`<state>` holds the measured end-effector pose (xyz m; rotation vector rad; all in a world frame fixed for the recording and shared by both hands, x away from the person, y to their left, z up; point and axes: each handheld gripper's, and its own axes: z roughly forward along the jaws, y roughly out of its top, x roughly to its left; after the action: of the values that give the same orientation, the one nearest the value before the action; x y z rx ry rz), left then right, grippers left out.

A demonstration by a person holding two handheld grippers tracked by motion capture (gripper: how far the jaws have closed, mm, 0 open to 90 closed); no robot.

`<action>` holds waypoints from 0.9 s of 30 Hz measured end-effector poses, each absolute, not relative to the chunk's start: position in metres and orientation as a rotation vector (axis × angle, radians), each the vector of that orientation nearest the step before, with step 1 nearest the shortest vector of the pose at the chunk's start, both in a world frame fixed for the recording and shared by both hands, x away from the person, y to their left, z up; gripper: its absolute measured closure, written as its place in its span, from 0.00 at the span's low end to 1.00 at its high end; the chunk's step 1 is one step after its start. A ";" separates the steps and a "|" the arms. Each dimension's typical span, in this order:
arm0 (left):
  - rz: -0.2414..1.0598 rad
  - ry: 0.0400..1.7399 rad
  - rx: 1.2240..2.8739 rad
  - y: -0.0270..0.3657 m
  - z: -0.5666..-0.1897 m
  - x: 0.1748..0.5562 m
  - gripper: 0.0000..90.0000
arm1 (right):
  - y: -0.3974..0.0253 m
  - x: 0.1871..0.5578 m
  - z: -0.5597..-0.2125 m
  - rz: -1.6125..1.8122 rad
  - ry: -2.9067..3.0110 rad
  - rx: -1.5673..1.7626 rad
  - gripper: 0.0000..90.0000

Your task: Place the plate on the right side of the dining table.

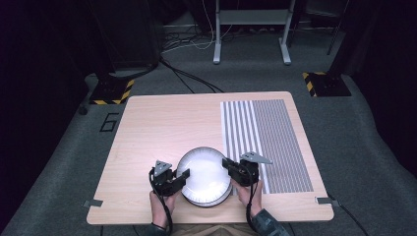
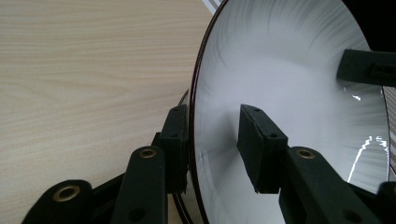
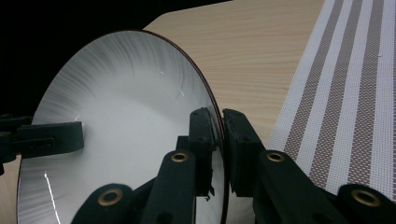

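Note:
A white plate with a dark rim sits near the table's front edge, on top of a second plate whose rim shows below it. My right gripper is shut on the top plate's right rim; in the right gripper view both jaws pinch the thin edge of the plate. My left gripper straddles the left rim. In the left gripper view its outer finger lies against the rim of the plate, while the inner finger stands off with a gap. The lower plate's rim peeks out behind.
A grey and white striped placemat covers the right part of the wooden table, just right of the plates. Bare wood stretches to the left and behind. Stand legs and cables lie on the floor beyond the table.

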<state>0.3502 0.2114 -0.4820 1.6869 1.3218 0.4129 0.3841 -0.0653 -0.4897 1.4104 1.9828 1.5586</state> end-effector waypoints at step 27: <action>0.427 1.235 1.672 0.192 -0.461 0.358 0.75 | -0.086 0.375 -0.469 1.585 1.867 1.391 0.90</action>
<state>0.3580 0.1917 -0.4610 1.6724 1.2354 0.4268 0.3749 -0.0865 -0.4693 1.3908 1.8669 1.5851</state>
